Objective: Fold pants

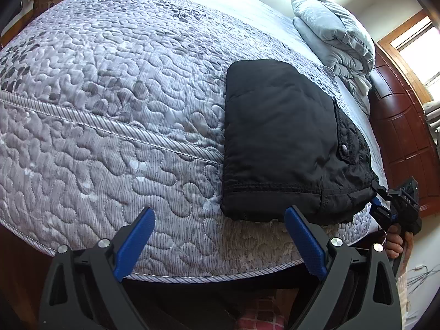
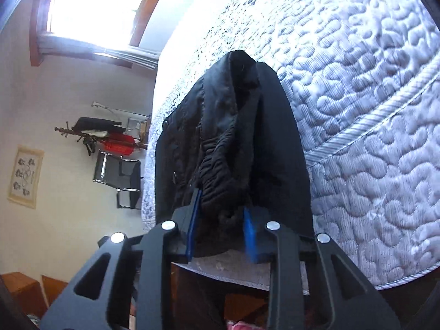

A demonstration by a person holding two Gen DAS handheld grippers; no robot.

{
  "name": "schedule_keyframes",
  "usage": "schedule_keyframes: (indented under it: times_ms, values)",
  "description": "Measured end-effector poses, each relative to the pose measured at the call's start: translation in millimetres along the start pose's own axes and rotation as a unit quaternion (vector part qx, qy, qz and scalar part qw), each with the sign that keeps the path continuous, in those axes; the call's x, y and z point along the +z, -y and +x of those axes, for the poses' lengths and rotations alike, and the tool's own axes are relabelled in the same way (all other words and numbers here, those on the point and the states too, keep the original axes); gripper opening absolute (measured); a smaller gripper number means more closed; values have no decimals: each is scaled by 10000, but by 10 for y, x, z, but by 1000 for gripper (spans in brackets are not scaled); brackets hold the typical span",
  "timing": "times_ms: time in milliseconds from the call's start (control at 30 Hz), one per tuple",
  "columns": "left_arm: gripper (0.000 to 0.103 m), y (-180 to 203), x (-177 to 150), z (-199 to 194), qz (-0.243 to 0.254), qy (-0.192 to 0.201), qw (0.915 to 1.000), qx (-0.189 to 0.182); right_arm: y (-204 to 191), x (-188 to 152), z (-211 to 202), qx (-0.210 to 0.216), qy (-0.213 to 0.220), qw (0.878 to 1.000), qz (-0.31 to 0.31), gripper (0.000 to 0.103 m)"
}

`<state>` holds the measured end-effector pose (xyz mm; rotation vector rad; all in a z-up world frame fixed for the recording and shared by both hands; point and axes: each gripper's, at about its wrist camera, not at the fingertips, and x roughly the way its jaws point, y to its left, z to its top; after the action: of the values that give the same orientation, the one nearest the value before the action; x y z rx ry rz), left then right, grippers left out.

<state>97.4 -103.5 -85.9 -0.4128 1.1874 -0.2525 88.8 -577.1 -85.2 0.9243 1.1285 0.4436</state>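
Observation:
The black pants [image 1: 283, 137] lie folded into a thick rectangle on the quilted grey mattress [image 1: 110, 110], near its front right corner. My left gripper [image 1: 220, 228] is open and empty, hovering just in front of the folded bundle's near edge. My right gripper [image 2: 222, 228] is shut on the pants' elastic waistband end [image 2: 220, 170] at the mattress corner. It also shows in the left wrist view [image 1: 385, 195] at the bundle's right corner.
A pile of folded grey bedding [image 1: 335, 35] sits at the head of the bed. A dark red wooden headboard [image 1: 401, 126] stands to the right. A coat rack [image 2: 104, 134] and a black chair [image 2: 121, 176] stand by the far wall.

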Motion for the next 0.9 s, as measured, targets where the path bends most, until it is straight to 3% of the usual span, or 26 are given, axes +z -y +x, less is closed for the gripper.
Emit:
schedule_keyframes:
  times_ms: [100,200,333,467,533,633,800,900]
  values:
    - [96,1,-10,15,-14,-22,10000,-10,180,-33,121,-176,-105,9993,313,27]
    - [96,12,-24,19,-8,-42,10000,-20,299,-73,130,-5,-46,9989,470,27]
    - [96,25,-14,35,7,-79,10000,-11,300,-88,142,-71,-58,9992,393,28]
    - [96,64,56,20,48,-70,9999,-58,136,-100,101,-142,-32,9998,100,36]
    - [96,89,110,-6,109,-42,9999,-51,16,-91,14,-115,28,9999,-87,58]
    - [96,106,208,-60,169,-41,9997,-153,-104,-83,-172,-68,203,9992,-337,74]
    - [96,-17,380,-153,-238,-180,9954,-913,-166,-38,-516,131,508,9974,-488,87]
    - [96,-128,424,-161,-575,-262,9903,-1237,-124,-59,-635,177,566,9970,-494,88]
